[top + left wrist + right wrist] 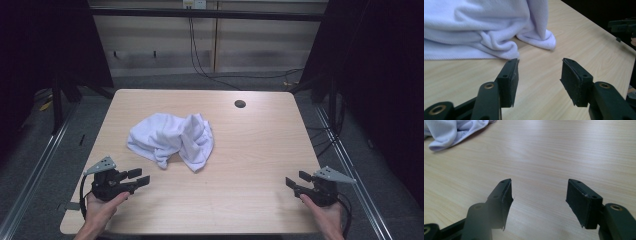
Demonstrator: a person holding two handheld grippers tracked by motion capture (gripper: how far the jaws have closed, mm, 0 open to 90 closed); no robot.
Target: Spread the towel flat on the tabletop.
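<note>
Under both grippers, a light wooden table [250, 165] is spread out, bare for the most part. Ahead of the left gripper [136, 178] and off to its right, pretty close, a crumpled white towel [172, 137] is heaped on the wood; in the left gripper view the towel [479, 27] is seen just beyond the jaw tips, not touched. From the right gripper [295, 181] it's well apart, only a corner of it [449, 132] being caught far off to the left. Both sets of jaws are held wide with nothing between them, just wood grain. A small dark round hole [240, 104] is sunk in the far side of the table, way past everything.
</note>
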